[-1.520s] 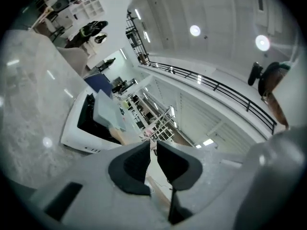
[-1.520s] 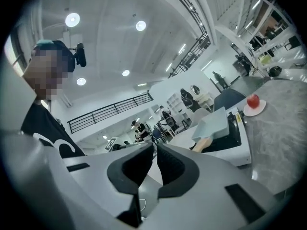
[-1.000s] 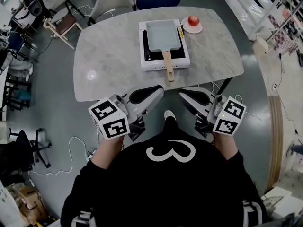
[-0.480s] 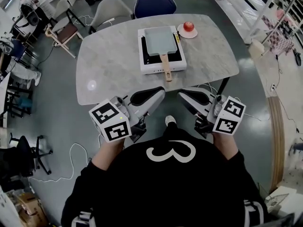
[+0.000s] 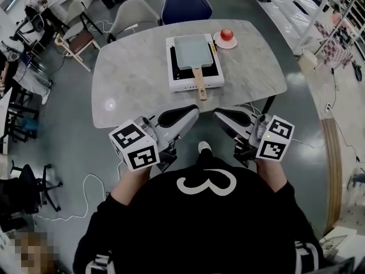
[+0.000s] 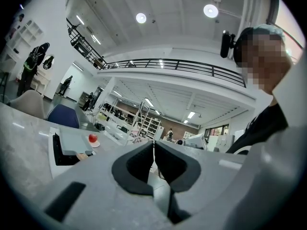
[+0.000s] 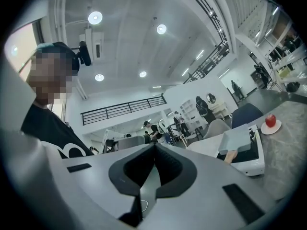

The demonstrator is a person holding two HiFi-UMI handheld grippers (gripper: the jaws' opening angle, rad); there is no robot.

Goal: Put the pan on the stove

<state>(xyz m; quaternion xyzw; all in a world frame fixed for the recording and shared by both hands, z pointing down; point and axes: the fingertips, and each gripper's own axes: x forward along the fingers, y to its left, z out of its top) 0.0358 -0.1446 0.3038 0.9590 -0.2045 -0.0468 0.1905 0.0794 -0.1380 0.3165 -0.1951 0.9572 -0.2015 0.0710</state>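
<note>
1. The pan [image 5: 194,50], pale grey and rectangular, sits on the stove [image 5: 183,85] in the upper middle of the head view. Its wooden handle [image 5: 201,83] points down the frame and reaches past the stove's white front edge.
2. The stove stands on a grey marble-look table [image 5: 131,84], nearer the table's far edge than the near one.
3. Just right of the stove's top corner is a small plate [image 5: 227,43] with a red fruit [image 5: 226,34] on it. It is probably an apple, though it is too small to be sure.
4. The left gripper [image 5: 195,109] is at the lower left of centre, below the table's near edge and well apart from the pan. In the left gripper view [image 6: 153,150] its dark pads are pressed together with nothing between them.
5. The right gripper [image 5: 216,113] is at the lower right of centre, level with the left one, the two tips pointing towards each other. In the right gripper view [image 7: 154,150] its pads also meet, and they hold nothing.
6. The marker cubes [image 5: 135,146] and [image 5: 272,138] sit at the outer ends of the grippers, above the person's black top [image 5: 205,221].
7. A blue chair [image 5: 187,5] and a grey chair [image 5: 134,10] stand at the top of the frame, beyond the table.
</note>
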